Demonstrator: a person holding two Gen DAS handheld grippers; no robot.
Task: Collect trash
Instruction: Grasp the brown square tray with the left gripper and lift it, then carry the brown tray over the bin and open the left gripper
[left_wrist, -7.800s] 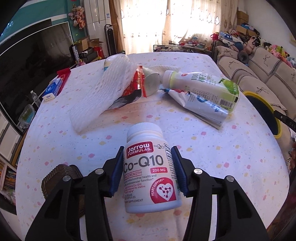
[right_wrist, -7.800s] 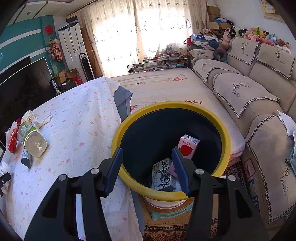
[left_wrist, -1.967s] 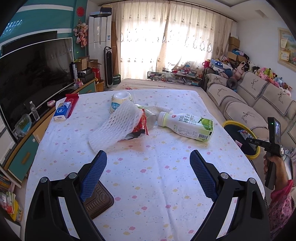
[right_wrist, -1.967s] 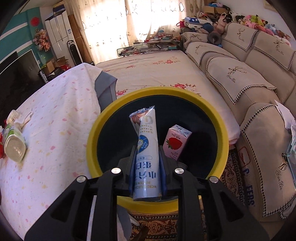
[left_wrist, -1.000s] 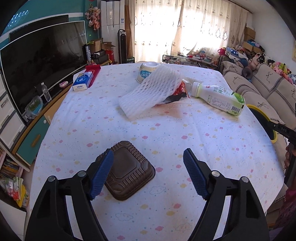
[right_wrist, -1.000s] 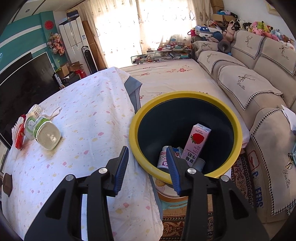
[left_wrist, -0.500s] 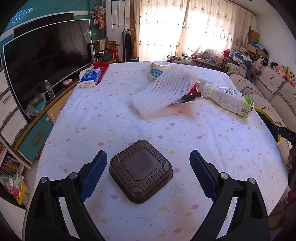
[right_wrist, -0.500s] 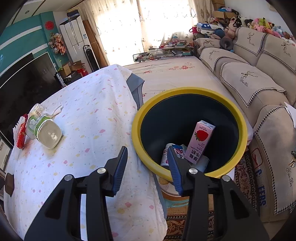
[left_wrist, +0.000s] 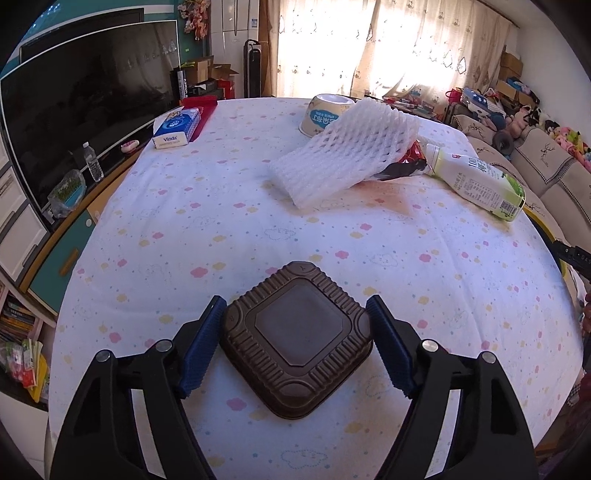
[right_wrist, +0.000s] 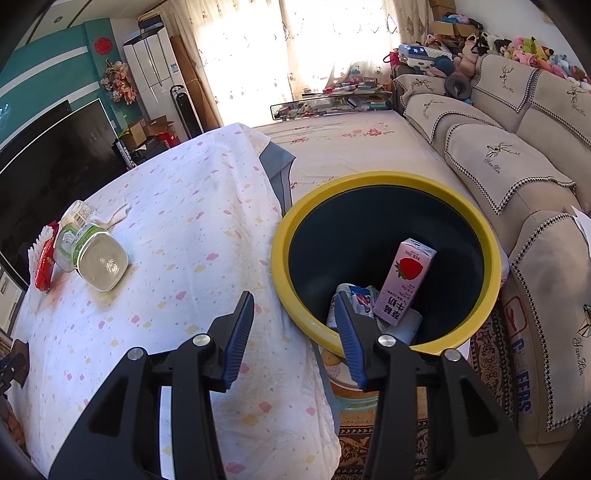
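A brown plastic tray (left_wrist: 297, 345) lies upside down low in the left wrist frame on the worktop (left_wrist: 221, 229), between the closing left tongs (left_wrist: 295, 339), whose blue pads sit at its corners without clearly pressing. Farther up lie foam netting (left_wrist: 343, 147) and a bottle (left_wrist: 476, 181). The right tongs (right_wrist: 295, 332) hang released, empty, beside the yellow-rimmed bin (right_wrist: 284, 229).

On the worktop (left_wrist: 192, 236) a square tray (left_wrist: 297, 343) lies upside down nearest the camera, between the left tongs (left_wrist: 297, 345). Behind it lies a foam net (left_wrist: 347, 151), with a bottle (left_wrist: 476, 181) to its right and a tissue box (left_wrist: 177, 127) far left. Off the worktop's right edge stands a bin (right_wrist: 476, 236) with a carton (right_wrist: 404, 282) in it.
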